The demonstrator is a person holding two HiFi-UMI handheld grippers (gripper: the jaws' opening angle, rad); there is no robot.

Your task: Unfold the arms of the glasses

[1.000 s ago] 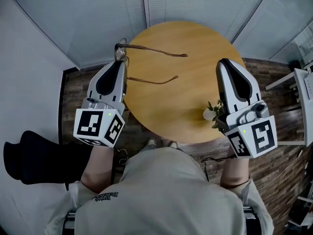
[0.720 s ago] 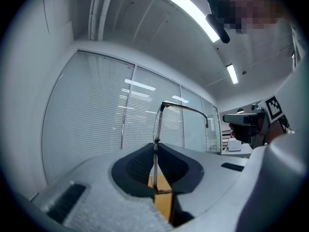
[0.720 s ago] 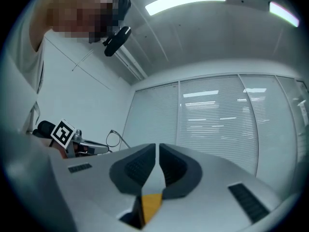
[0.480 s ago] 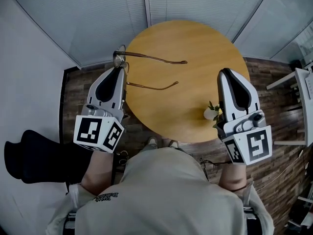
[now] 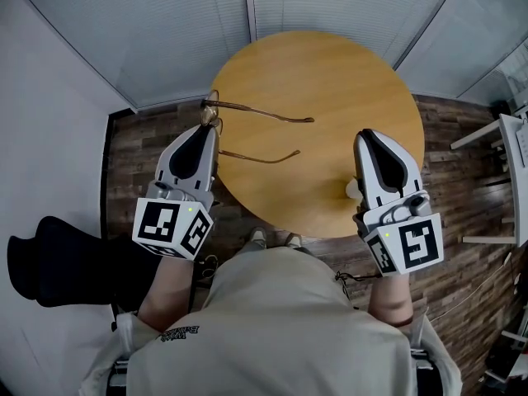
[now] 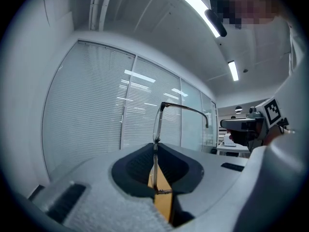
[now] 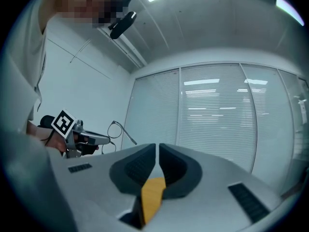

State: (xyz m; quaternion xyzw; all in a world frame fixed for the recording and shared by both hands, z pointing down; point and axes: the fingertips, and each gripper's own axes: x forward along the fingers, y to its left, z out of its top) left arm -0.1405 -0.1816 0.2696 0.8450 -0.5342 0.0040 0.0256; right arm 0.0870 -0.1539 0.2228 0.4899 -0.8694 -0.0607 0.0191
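Both arms of the glasses [image 5: 247,108] look swung out already. In the head view they run from the front, at the upper left of the round wooden worktop [image 5: 330,81], toward the middle of the frame, roughly side by side and apart. So I judge the unfolding itself done, or nearly so, and the step in hand to be putting the glasses down.

The left hand-held gripper [image 5: 206,127] is clamped on the thin rim of the front. In the left gripper view the rim stands upright between the dark pads, with one arm arching away to the upper right. The glasses sit over the worktop's left edge. Whether an arm tip touches the wood I cannot tell.

The right hand-held gripper [image 5: 366,135] lies over the lower right of the worktop, well apart from the glasses. Its jaws are drawn together with only a sliver between them, and nothing is in that gap.

The next move probably calls for a gentle lowering until both arms rest flat, then easing the left jaws off without dragging the frame sideways.

As for containers, only a small pale thing [image 5: 352,190], perhaps a pot, peeks out just left of the right hand-held gripper. What it holds is hidden.
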